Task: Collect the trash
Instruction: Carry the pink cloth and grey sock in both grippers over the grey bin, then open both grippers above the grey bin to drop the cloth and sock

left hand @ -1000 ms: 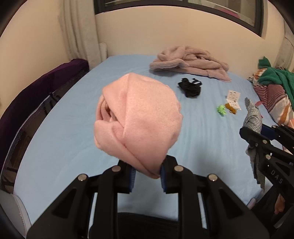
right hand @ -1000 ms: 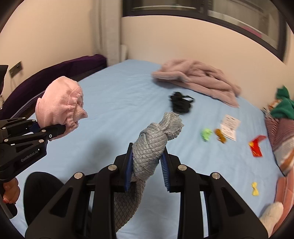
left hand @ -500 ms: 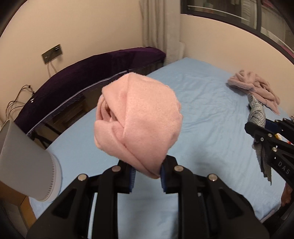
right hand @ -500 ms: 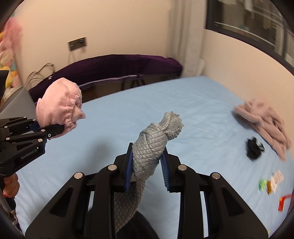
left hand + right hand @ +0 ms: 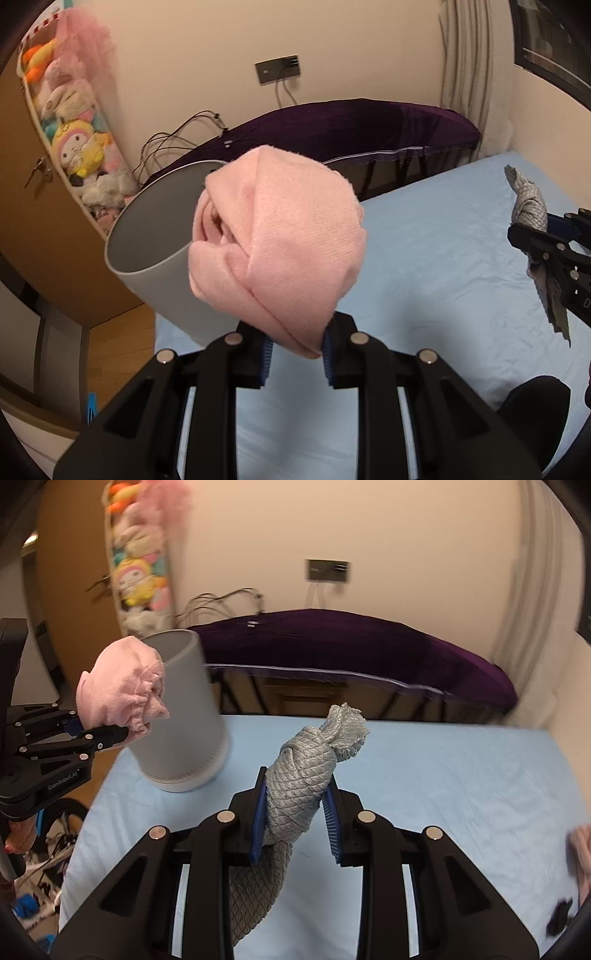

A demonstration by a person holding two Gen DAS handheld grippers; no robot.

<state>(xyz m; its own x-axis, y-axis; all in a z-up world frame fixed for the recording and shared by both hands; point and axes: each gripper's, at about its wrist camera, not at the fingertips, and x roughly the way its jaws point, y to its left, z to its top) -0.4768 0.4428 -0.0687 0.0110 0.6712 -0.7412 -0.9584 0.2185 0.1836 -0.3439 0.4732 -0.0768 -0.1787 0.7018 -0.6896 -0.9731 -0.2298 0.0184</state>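
grey bin (image 5: 155, 236) half behind pink cloth (image 5: 277, 251)

Left gripper (image 5: 295, 350) clamps pink knit bundle (image 5: 277, 247).
Grey bin (image 5: 155, 258) just behind; right gripper (image 5: 546, 243) at frame edge pinches grey cloth (image 5: 530, 206) over blue bedsheet (image 5: 424, 258).

One readable mark here: "GenRobot.AI" in small pale letters, running along the black side of the left tool (image 5: 110, 734), low at the left edge of the right wrist view. In the left wrist view, the other tool's lettering is cut off, unreadable.
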